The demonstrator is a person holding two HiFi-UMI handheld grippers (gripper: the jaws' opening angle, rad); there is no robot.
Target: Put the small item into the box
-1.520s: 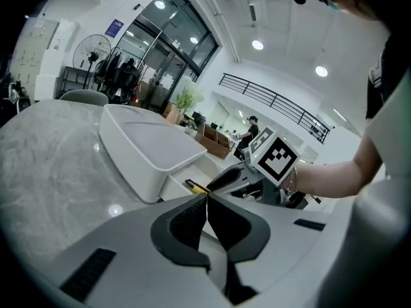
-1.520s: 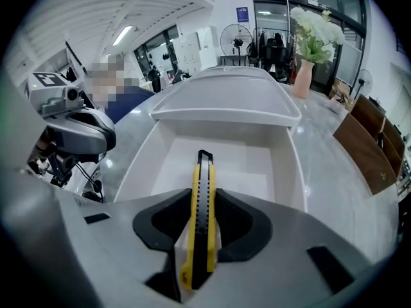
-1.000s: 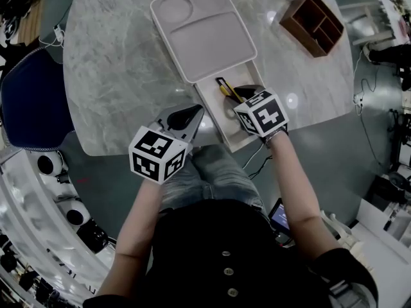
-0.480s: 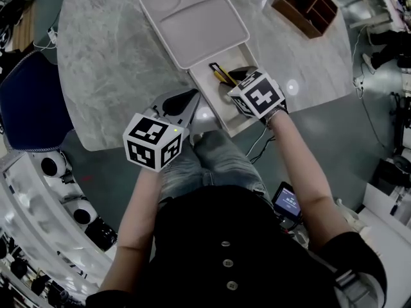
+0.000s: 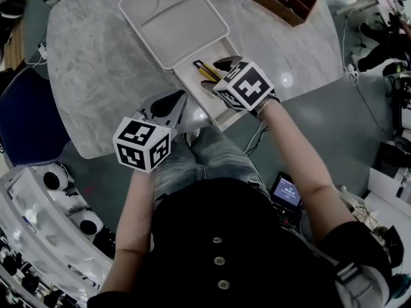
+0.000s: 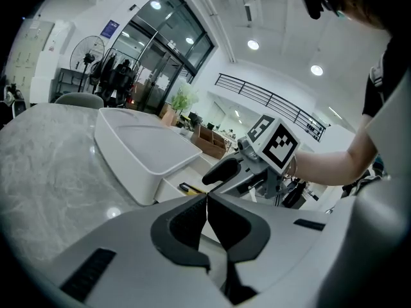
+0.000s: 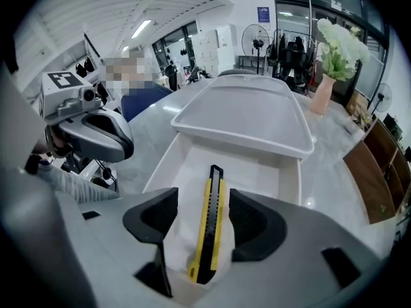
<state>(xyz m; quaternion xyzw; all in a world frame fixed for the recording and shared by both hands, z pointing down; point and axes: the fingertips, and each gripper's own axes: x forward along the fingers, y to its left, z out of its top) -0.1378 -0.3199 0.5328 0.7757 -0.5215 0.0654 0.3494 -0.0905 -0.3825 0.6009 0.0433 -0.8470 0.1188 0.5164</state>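
Nearest the person, the left gripper [image 5: 172, 102] hangs at the edge of the table [image 5: 96, 76], its jaws pressed together on nothing. The right gripper [image 7: 204, 201] tips down over the open drawer [image 7: 183, 159], and its jaws have just been spreading wide. The yellow utility knife [image 7: 210, 226] lies flat on the drawer floor between those pads, touched by neither, its long axis running straight away from the gripper toward the white box [image 7: 244, 117] beyond. I'd judge the right hand nearer for whatever follows.
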